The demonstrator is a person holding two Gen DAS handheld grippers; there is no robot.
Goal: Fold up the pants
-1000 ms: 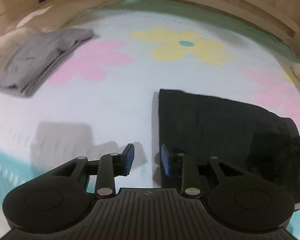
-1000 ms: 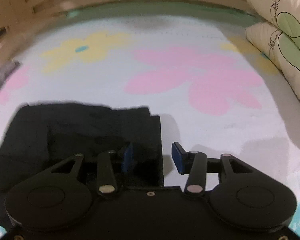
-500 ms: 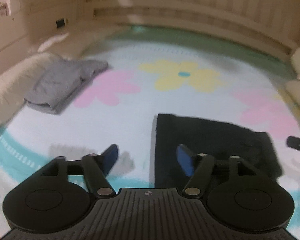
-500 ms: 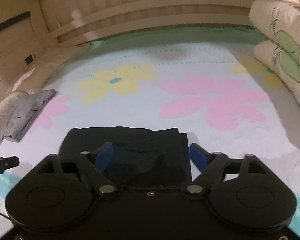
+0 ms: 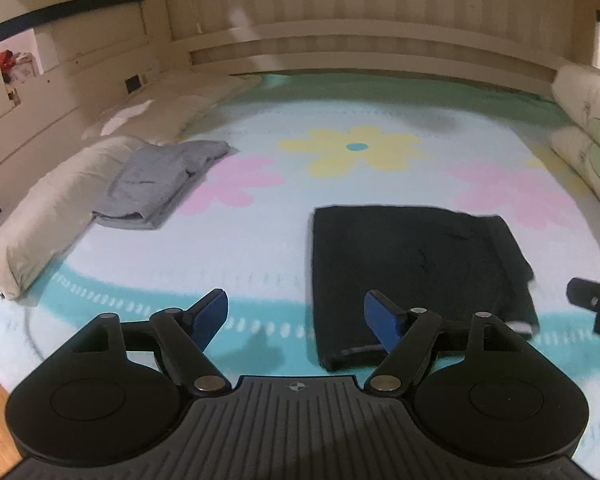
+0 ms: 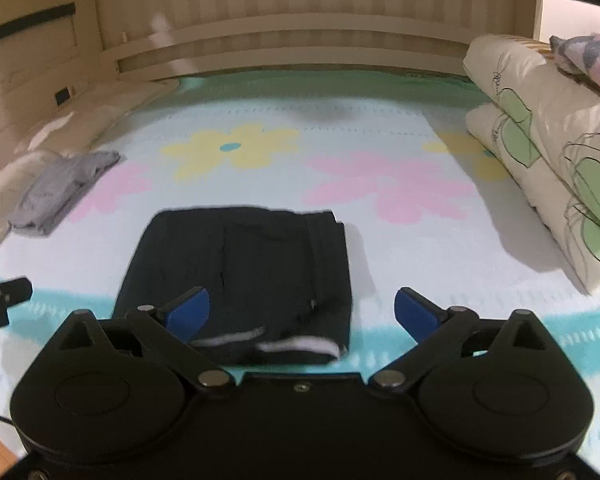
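While both my tools — left tool [image 5: 294, 316] and right tool [image 6: 302, 314] — have just spread wide, empty, the folded black pants [image 6: 252, 264] lie near the bed's [image 5: 260, 248] front edge — snagging could undo it.

Left hand-held gripper [image 5: 296, 316] is angling downward, jaws standing wide apart after just opening, blue pads [image 5: 210, 314] clear, nothing between them. Right hand-held gripper [image 6: 302, 312] is pointing down at a similar tilt, jaws spread even wider, also just opened, pads [image 6: 414, 314] gripping nothing. Each one's black finger tip is poking into the edge of the other's view, so both are sitting side by side.
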